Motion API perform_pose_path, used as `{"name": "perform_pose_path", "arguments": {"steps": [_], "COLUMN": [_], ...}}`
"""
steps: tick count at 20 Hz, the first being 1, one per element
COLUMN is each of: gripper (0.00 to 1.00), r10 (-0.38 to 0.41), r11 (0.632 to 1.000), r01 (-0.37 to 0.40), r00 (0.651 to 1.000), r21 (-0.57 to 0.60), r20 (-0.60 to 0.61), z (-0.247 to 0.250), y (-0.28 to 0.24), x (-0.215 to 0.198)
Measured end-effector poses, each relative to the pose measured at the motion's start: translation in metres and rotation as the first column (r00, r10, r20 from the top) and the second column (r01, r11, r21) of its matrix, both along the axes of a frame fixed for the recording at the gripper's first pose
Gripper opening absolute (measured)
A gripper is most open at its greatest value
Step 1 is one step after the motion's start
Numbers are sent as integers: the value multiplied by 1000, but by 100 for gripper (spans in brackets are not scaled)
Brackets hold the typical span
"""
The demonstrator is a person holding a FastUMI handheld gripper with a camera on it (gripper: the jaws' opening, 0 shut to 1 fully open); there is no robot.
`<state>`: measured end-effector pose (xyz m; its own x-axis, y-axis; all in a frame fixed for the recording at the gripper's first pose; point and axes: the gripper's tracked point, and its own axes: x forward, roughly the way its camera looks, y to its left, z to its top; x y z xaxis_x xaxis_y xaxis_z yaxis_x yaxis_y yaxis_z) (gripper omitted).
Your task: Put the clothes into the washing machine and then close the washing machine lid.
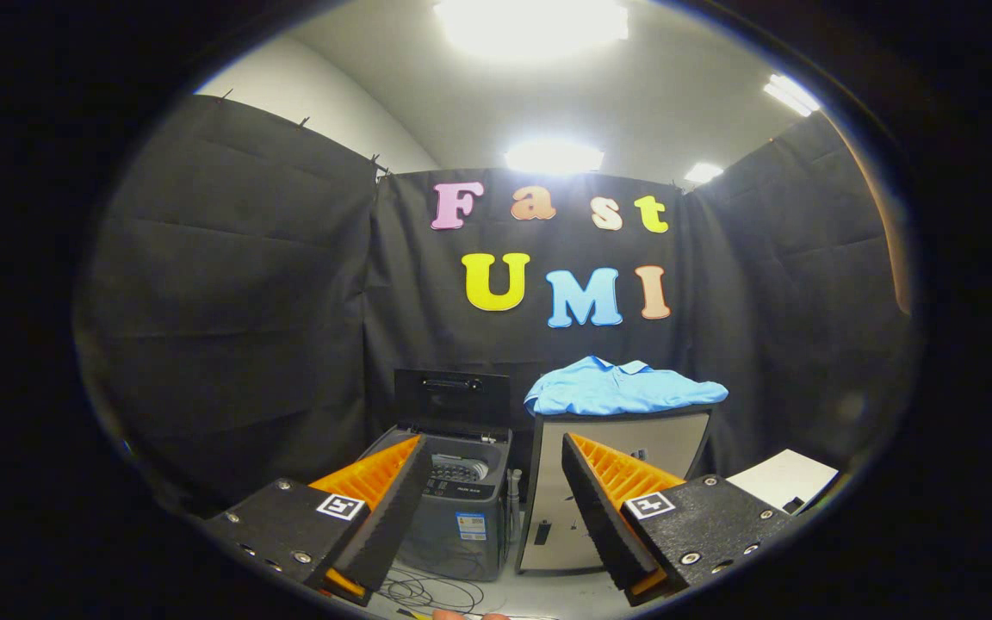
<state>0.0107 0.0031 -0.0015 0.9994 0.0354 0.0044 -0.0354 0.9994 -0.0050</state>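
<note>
Gripper (pixel 491 448) spread wide and holding nothing, aimed at the washer and the shirt.

Nearest, the two orange-and-black fingers (pixel 380 482) stand well apart, touching nothing. On the floor just ahead of them lie loose thin cables (pixel 427 592). Beyond the left finger sits the small grey washing machine (pixel 460 508), its dark lid (pixel 451 394) raised upright at the back and the tub open. Just beside it stands a pale cabinet (pixel 634 439), and a folded light-blue polo shirt (pixel 621 387) lies on top, collar toward the black curtain.
</note>
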Motion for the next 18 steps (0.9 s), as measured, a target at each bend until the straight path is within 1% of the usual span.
{"name": "perform_pose_path", "arguments": {"steps": [3,9,14,16,18], "gripper": [94,94,94,94,94], "r10": [-29,-128,-217,-246,-275], "r11": [1000,992,976,969,961], "r01": [29,128,217,245,275], "r00": [1000,992,976,969,961], "r21": [-8,-11,-29,-35,-38], "r20": [-8,-2,-9,-10,-8], "z": [0,3,3,10,20], "y": [-2,-9,-16,-18,-23], "x": [-1,-9,-13,-16,-11]}}
